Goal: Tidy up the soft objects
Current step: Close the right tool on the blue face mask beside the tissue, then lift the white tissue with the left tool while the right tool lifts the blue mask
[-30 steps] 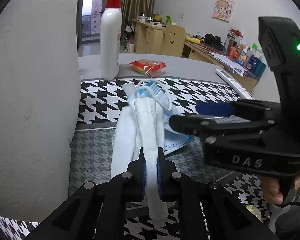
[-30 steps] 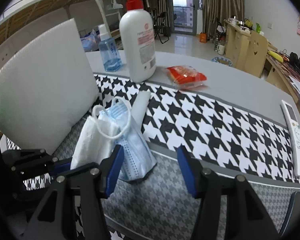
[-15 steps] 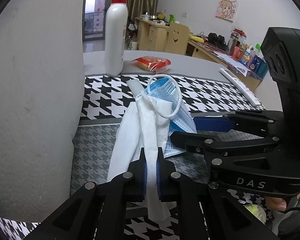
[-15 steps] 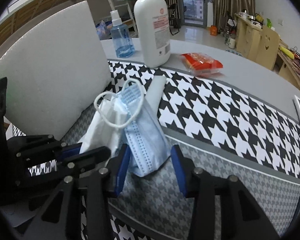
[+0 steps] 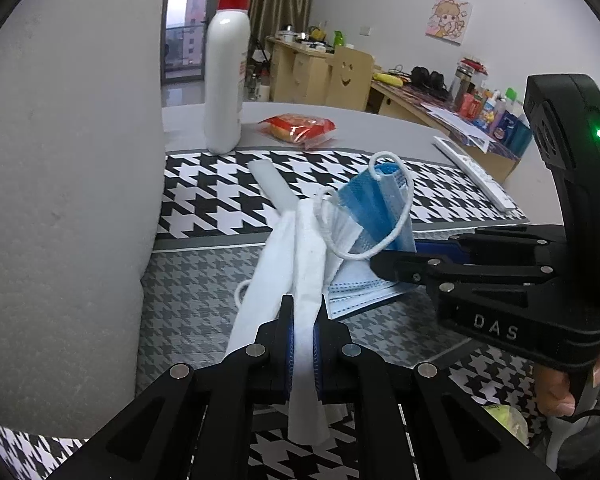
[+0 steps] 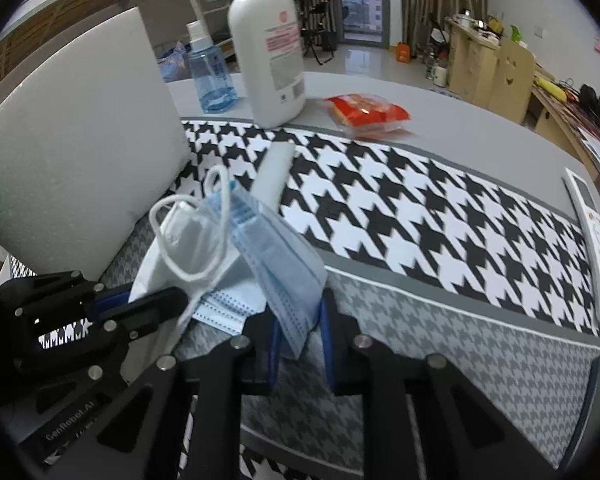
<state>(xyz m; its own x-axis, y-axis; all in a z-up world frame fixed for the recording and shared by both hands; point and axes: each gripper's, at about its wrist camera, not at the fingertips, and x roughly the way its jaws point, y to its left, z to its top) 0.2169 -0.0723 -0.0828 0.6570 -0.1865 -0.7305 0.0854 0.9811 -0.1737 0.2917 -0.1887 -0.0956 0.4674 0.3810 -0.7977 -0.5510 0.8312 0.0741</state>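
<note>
Since a second ago the right gripper (image 6: 298,332) has slid in over the blue mask (image 6: 276,256) and its jaws have just been closing, now narrow with the mask's near corner between the pads; can't tell if they're pressing on it. Left gripper (image 5: 303,320) is clamped tight on the folded white mask (image 5: 306,248), same as before. Both masks lie on the houndstooth mat (image 6: 440,216). A big white foam block (image 5: 64,184) crowds the left side, with 1 pump bottle (image 5: 224,80), a red snack pack (image 5: 298,126) and a remote (image 6: 592,240) farther off.
</note>
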